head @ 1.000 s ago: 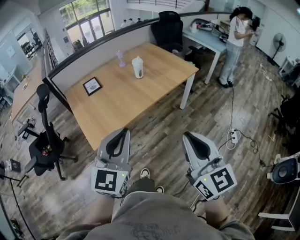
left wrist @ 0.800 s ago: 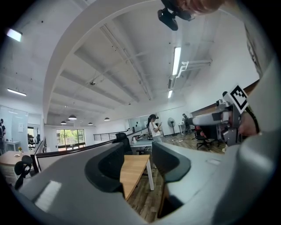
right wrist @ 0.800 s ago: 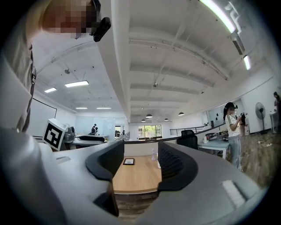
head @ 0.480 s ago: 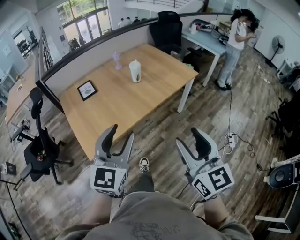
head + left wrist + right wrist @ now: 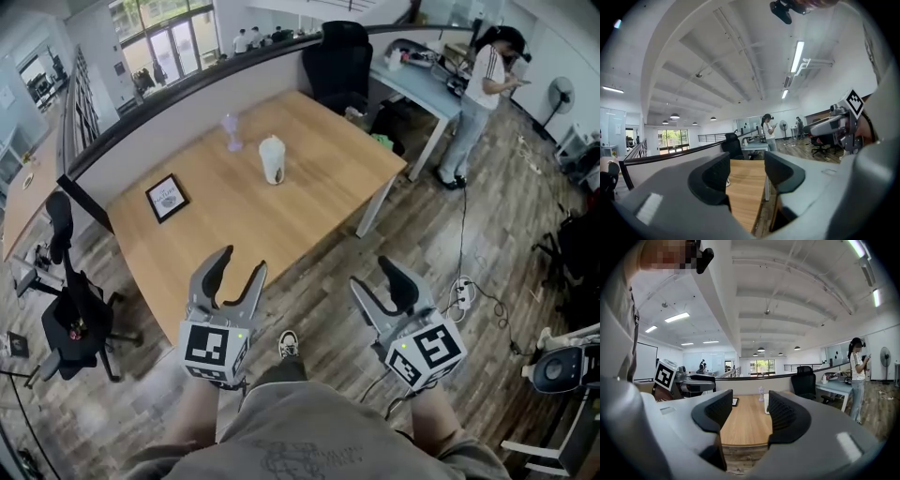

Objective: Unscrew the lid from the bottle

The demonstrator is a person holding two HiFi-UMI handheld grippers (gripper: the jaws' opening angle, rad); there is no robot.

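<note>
The white bottle (image 5: 272, 161) stands upright with its lid (image 5: 271, 142) on, at the far middle of the wooden table (image 5: 309, 187). Both grippers hang over the floor short of the table's near edge, far from the bottle. My left gripper (image 5: 239, 267) has its jaws apart and opening, nothing between them. My right gripper (image 5: 375, 278) is open and empty too. The right gripper view shows the bottle (image 5: 766, 404) small between that gripper's (image 5: 749, 411) jaws, far off. In the left gripper view my left gripper (image 5: 746, 171) frames only the table (image 5: 747, 187).
A small purple figure (image 5: 231, 131) and a black picture frame (image 5: 167, 197) also sit on the table. Black office chairs (image 5: 337, 56) (image 5: 70, 314) stand behind and left of it. A person (image 5: 483, 89) stands by a second desk (image 5: 422, 80). A power strip and cable (image 5: 464, 272) lie on the floor.
Both grippers went from shut to open, empty throughout. The view has come nearer the table, whose near edge now lies just ahead of the jaws.
</note>
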